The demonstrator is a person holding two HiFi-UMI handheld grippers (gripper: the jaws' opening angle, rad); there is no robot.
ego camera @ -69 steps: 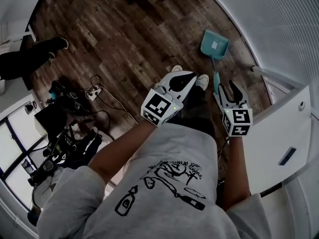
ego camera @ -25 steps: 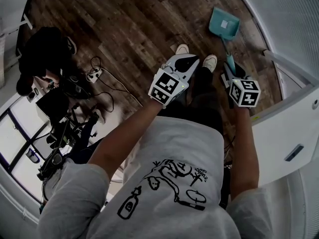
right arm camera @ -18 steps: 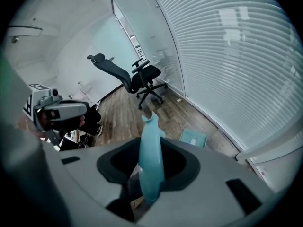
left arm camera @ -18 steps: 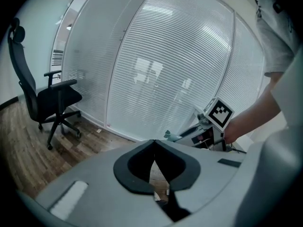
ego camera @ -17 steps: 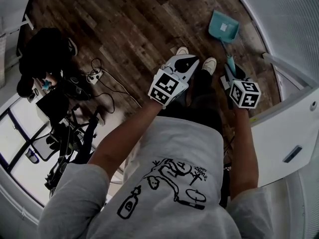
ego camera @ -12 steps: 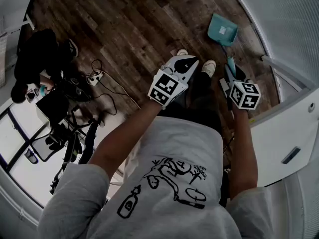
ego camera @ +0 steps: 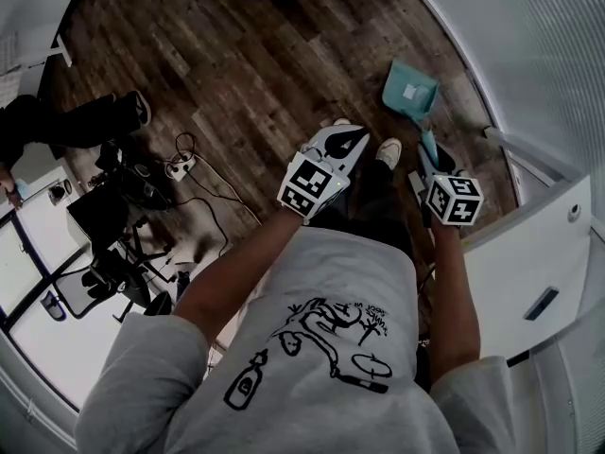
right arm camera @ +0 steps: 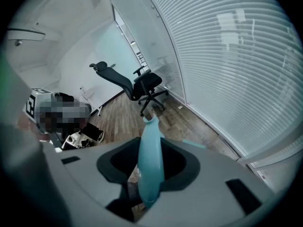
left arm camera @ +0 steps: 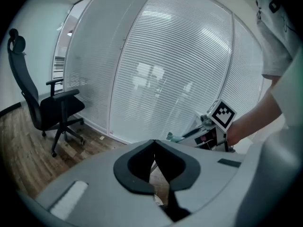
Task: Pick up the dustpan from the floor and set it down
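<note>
The teal dustpan (ego camera: 409,88) hangs pan-down over the wooden floor near the blinds. Its long handle (ego camera: 427,145) runs up into my right gripper (ego camera: 432,164). In the right gripper view the handle (right arm camera: 150,155) stands between the black pads, and the right gripper (right arm camera: 150,170) is shut on it. The handle hides most of the pan there. I cannot tell whether the pan touches the floor. My left gripper (ego camera: 342,142) hovers left of the right one and holds nothing. Its jaws meet at the tips, so the left gripper (left arm camera: 154,141) is shut.
A wall of white blinds (ego camera: 529,55) runs along the right, with a white cabinet (ego camera: 539,263) in front of it. A black office chair (right arm camera: 137,86) stands beyond. Cables and equipment (ego camera: 132,206) lie at the left, near another person's legs (ego camera: 76,126). My shoes (ego camera: 388,149) are below the grippers.
Both grippers have risen a little, and the dustpan has come along in the right one. The person at the left has shifted toward the picture's edge.
</note>
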